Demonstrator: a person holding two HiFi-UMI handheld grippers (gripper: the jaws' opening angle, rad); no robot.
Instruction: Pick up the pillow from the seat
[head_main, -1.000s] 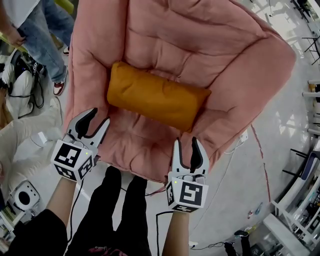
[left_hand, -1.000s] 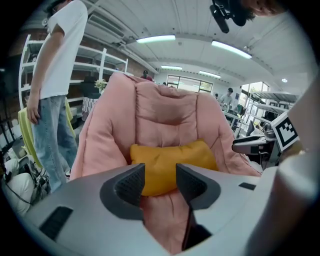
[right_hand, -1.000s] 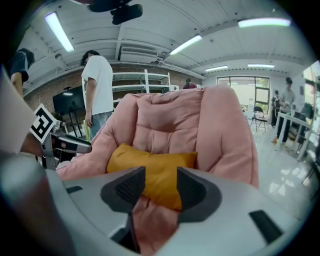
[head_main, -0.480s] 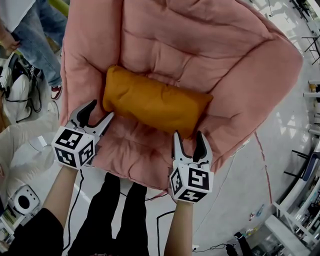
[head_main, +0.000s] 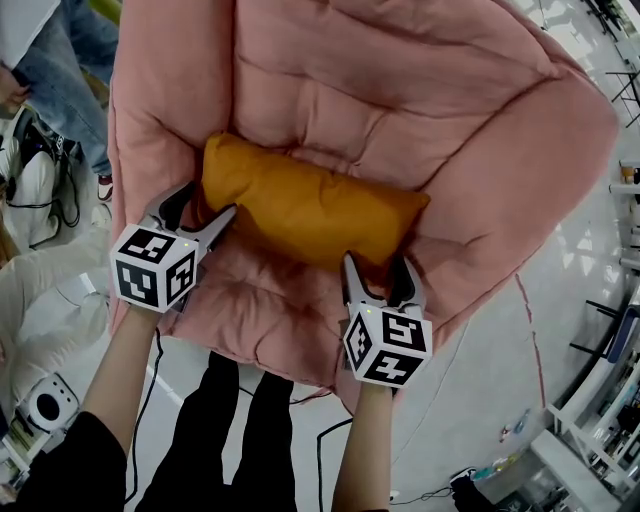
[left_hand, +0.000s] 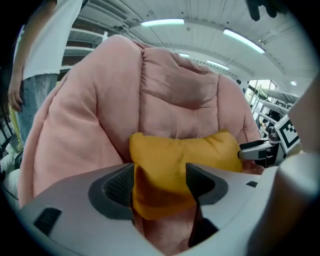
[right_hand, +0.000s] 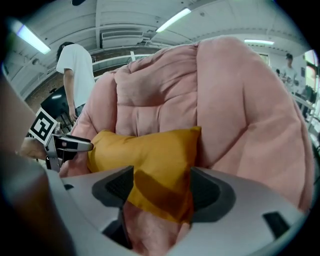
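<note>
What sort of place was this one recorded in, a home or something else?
Probably a lab or workshop hall, not a home: strip lights on a high panelled ceiling, cables trailing over a bare floor, metal racks along the side.

My head camera looks steeply down from over the front edge of the seat (head_main: 400, 90), near enough that the seat fills most of the frame. The left hand-held gripper (head_main: 205, 203) and right hand-held gripper (head_main: 380, 268) sit low in view. Each gripper camera rides close behind its own jaws and faces the seat's back, one at each end of the pillow (head_main: 300, 205). All three views share the pillow, and each gripper view catches the other gripper at its edge.
</note>
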